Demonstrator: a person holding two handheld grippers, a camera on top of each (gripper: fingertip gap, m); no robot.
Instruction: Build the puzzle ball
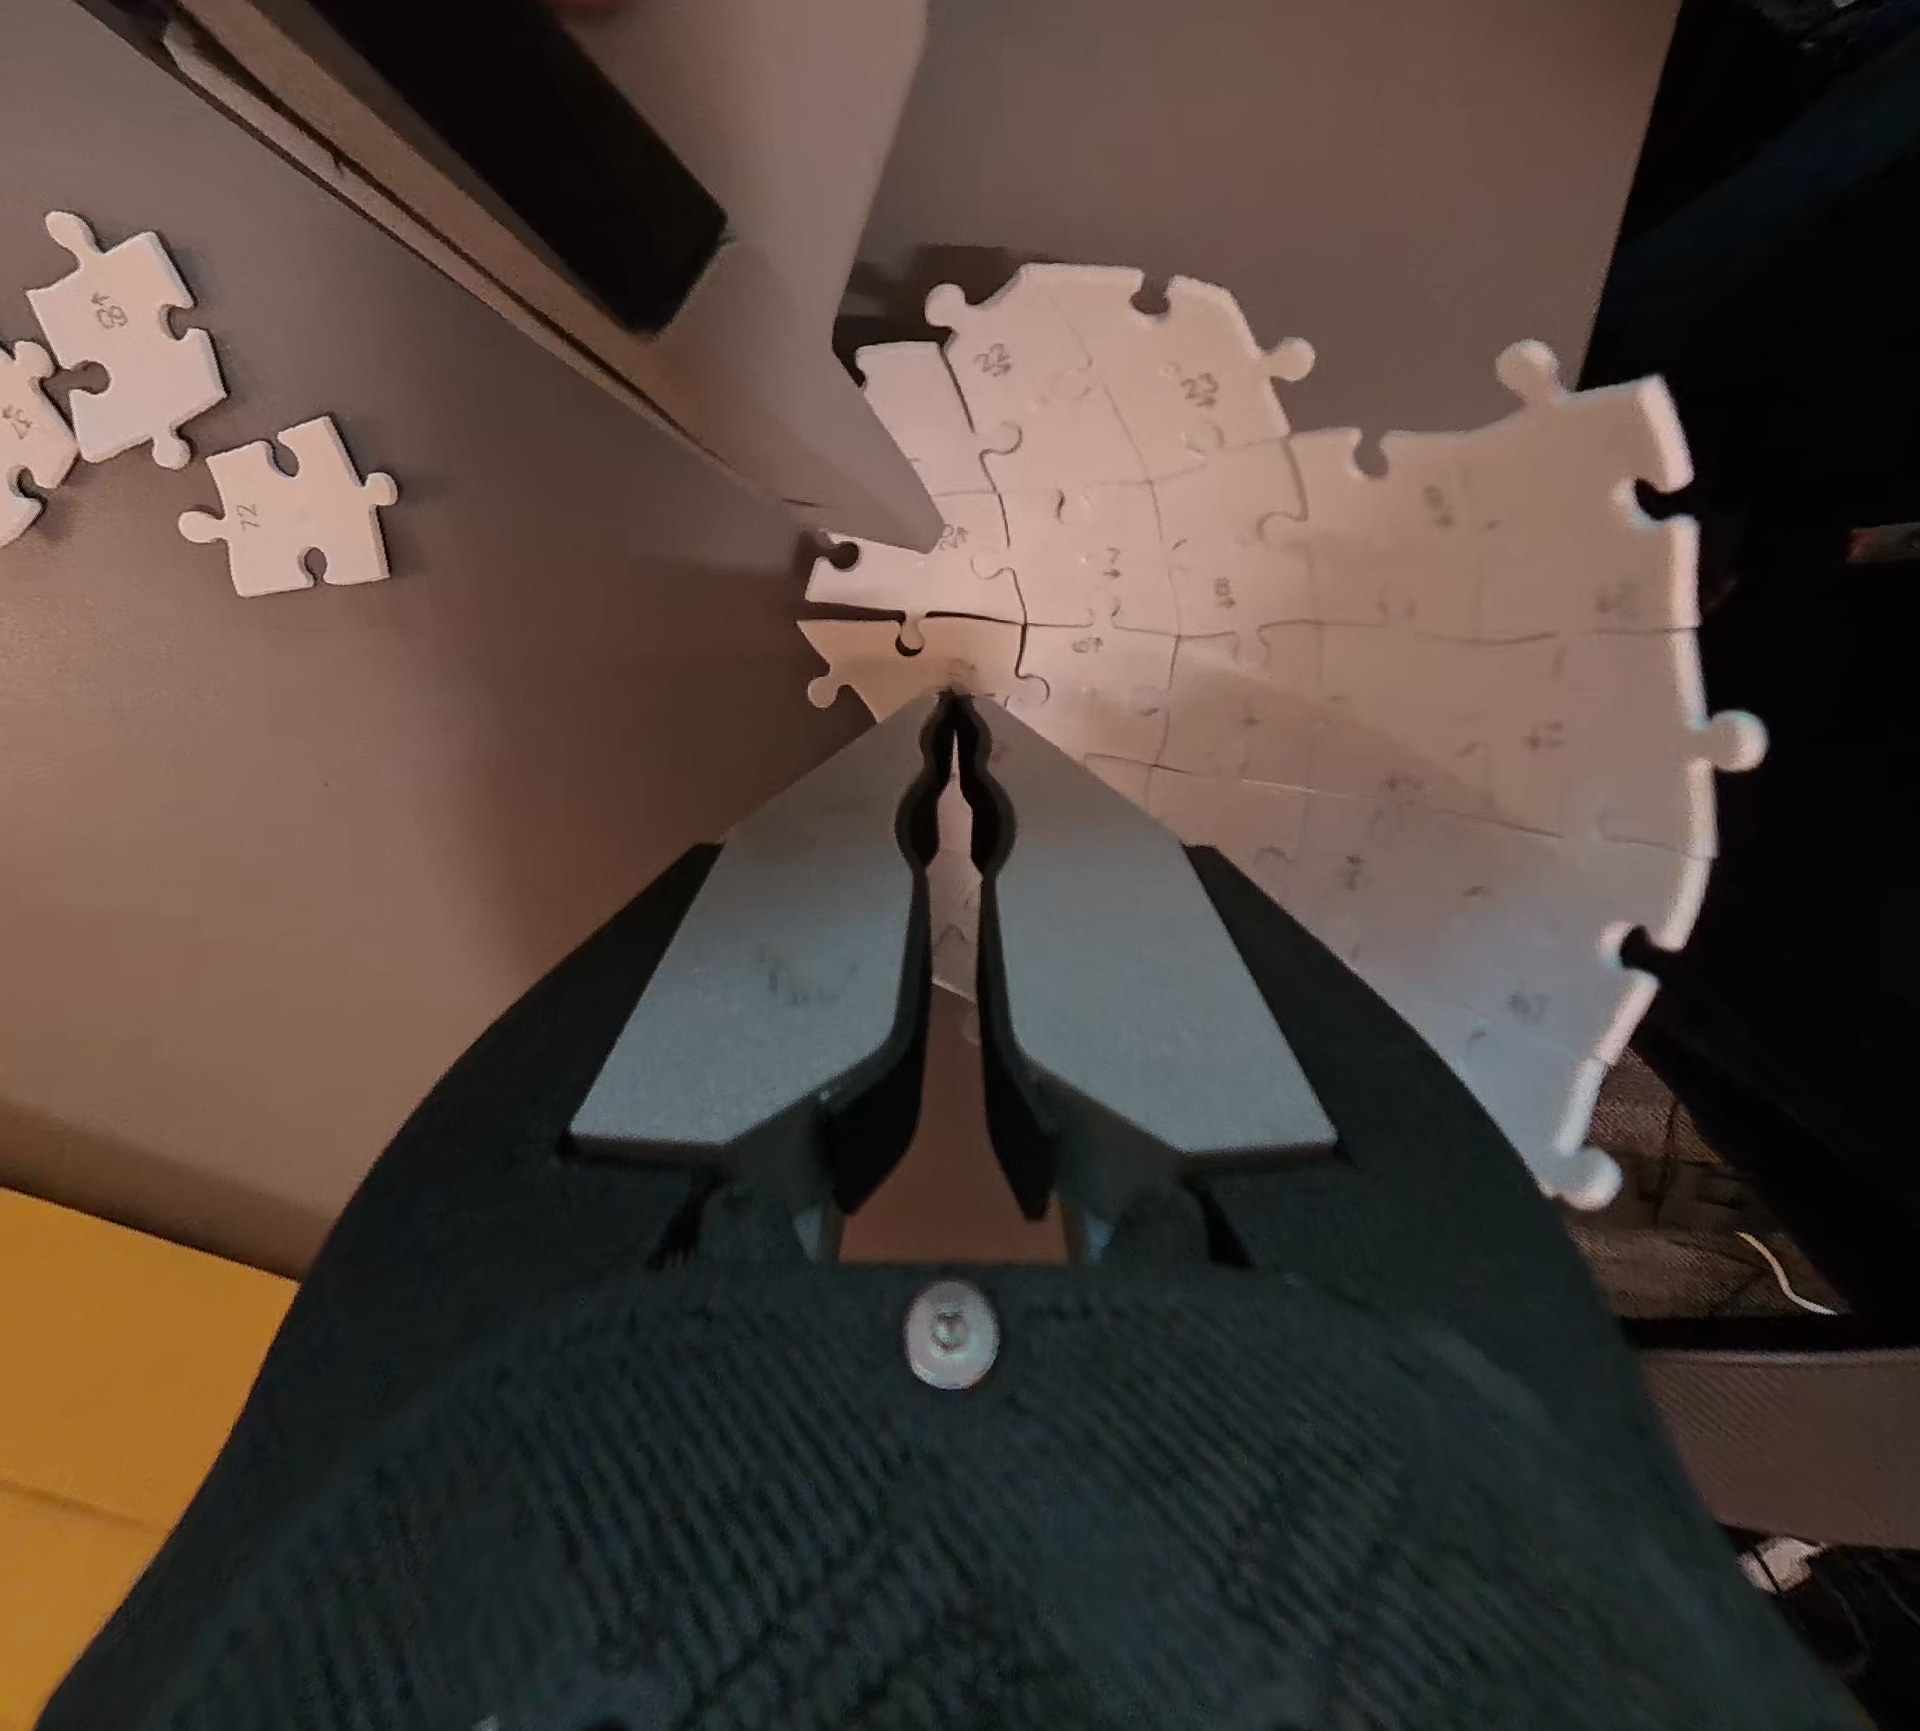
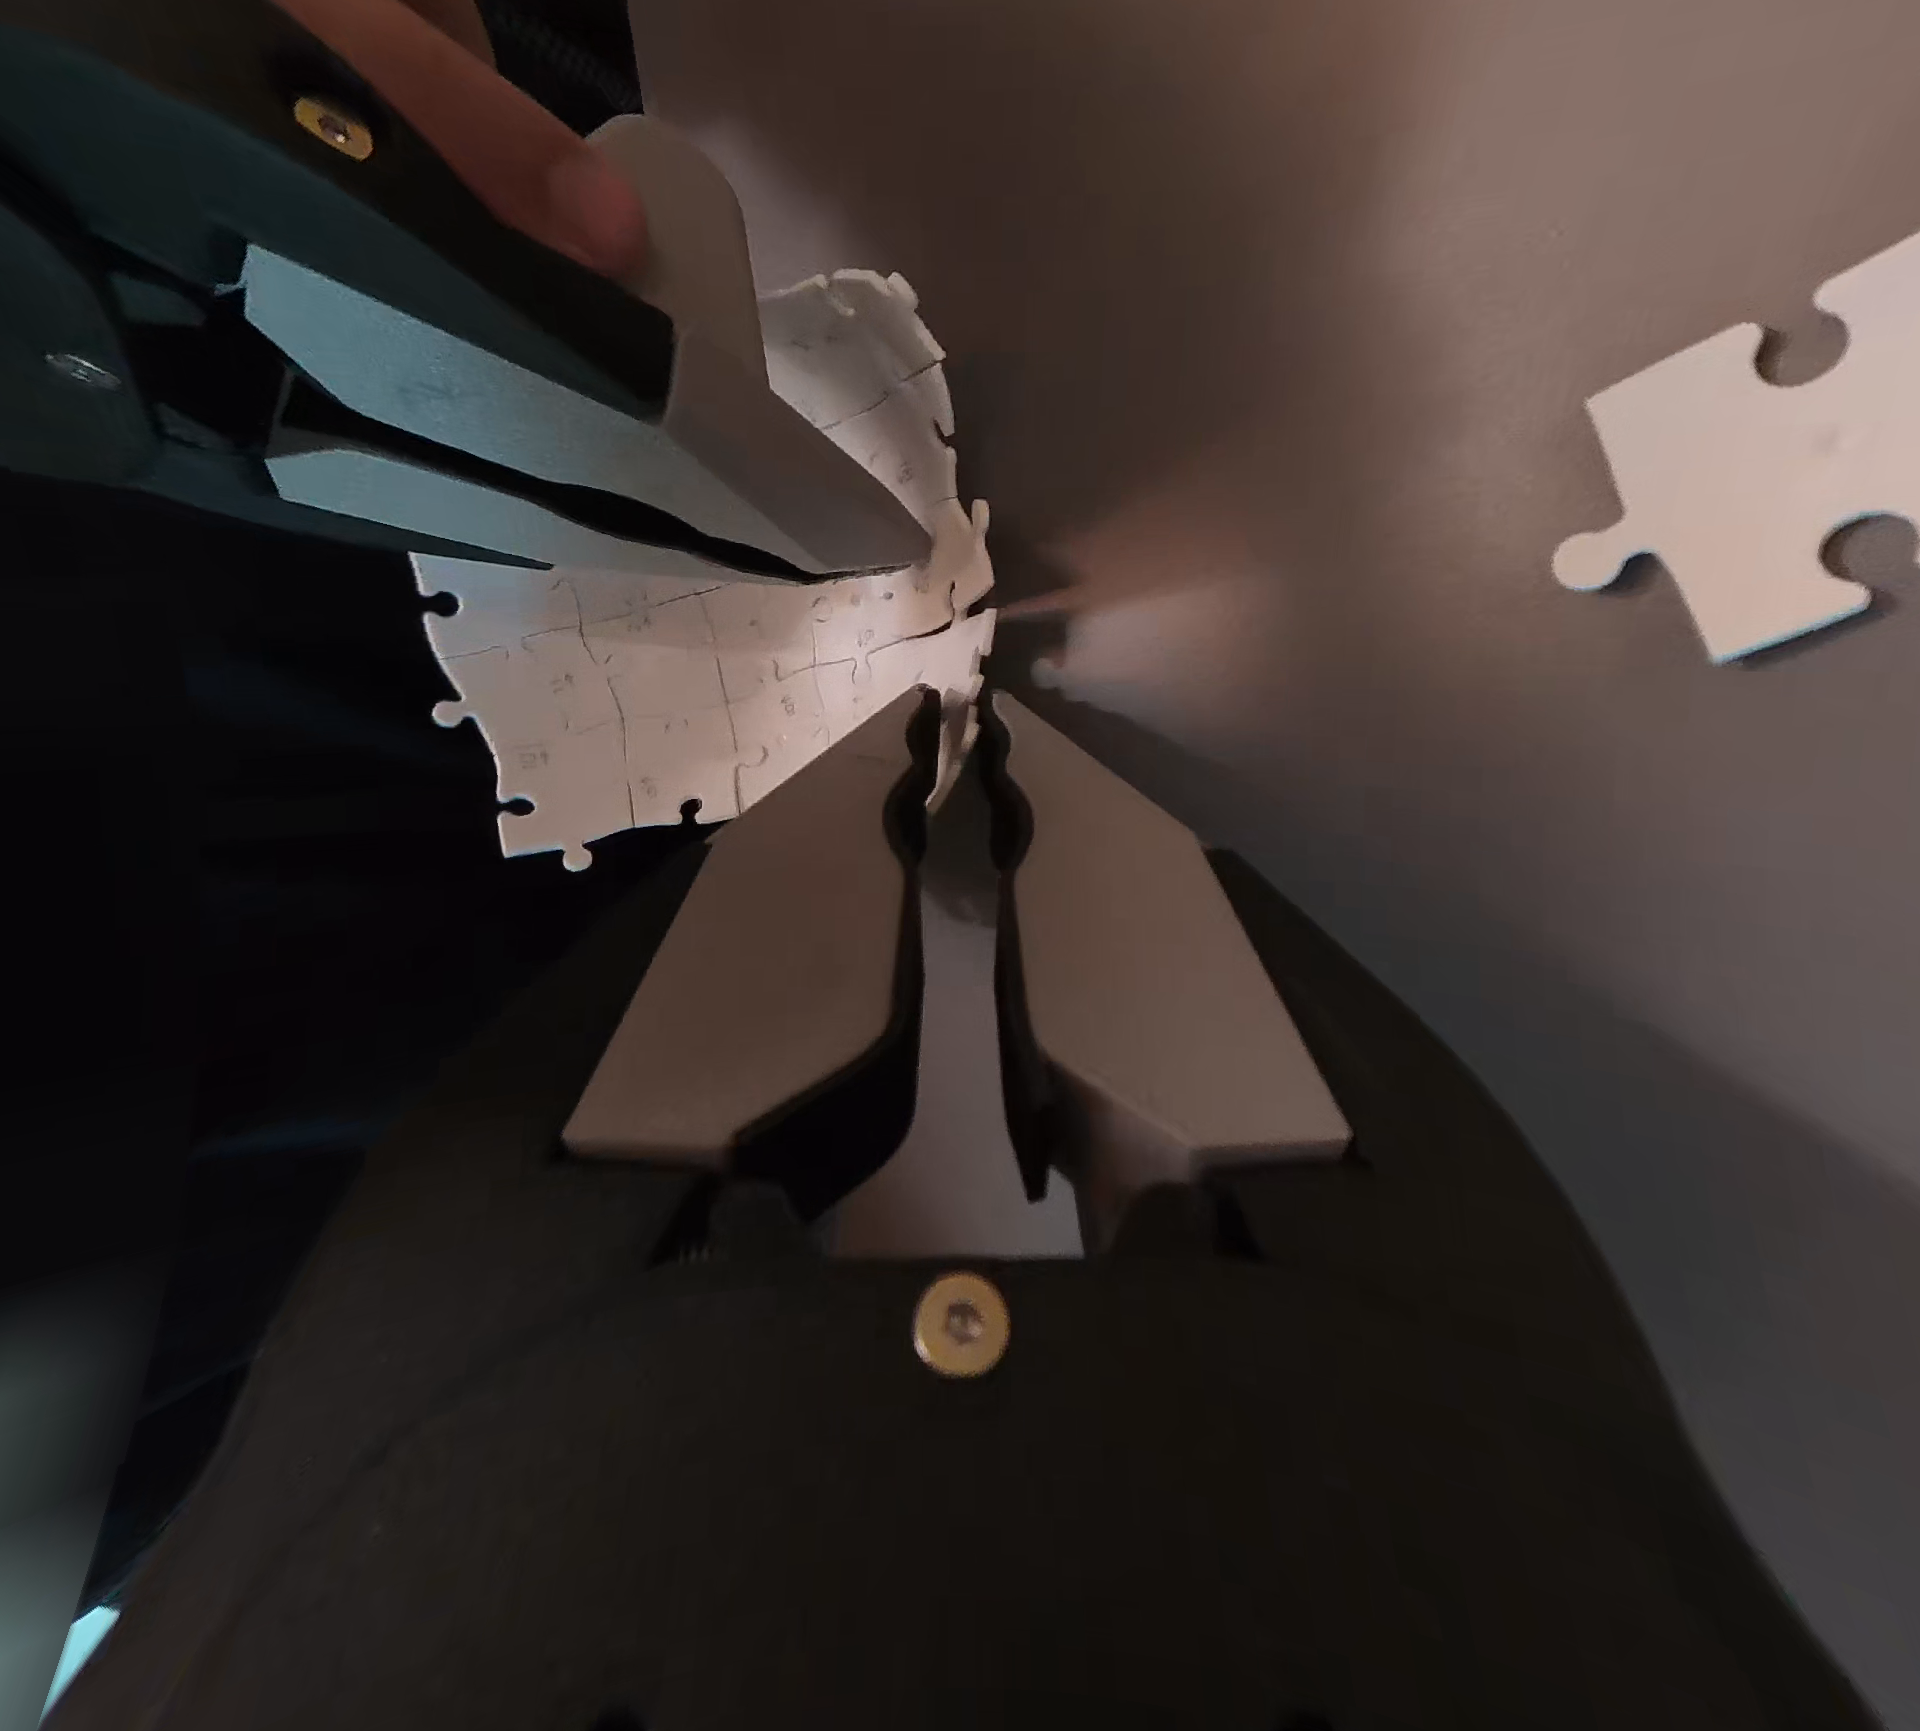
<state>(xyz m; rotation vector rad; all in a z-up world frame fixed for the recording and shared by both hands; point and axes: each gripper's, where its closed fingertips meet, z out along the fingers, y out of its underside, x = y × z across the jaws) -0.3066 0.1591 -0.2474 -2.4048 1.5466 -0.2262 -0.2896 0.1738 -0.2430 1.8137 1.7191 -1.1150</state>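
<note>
A curved white shell of joined puzzle pieces (image 1: 1299, 642), the partly built ball, is held up over the grey table (image 1: 416, 798). My left gripper (image 1: 951, 705) is shut on the shell's near edge. My right gripper comes in from the upper left of the left wrist view, and its fingertips (image 1: 920, 528) pinch the same edge just beside mine. In the right wrist view the shell (image 2: 644, 684) sits at centre left. My right gripper (image 2: 961, 710) is shut on its rim, and the left gripper's fingers (image 2: 727, 497) grip it from the left.
Three loose white pieces (image 1: 125, 341) (image 1: 296, 507) (image 1: 21, 434) lie on the table at the left. Another loose piece (image 2: 1756, 486) lies at the right of the right wrist view. A yellow object (image 1: 104, 1349) sits at the lower left. The table edge (image 1: 1652, 227) runs along the right. The tips of both grippers are at nearly the same place.
</note>
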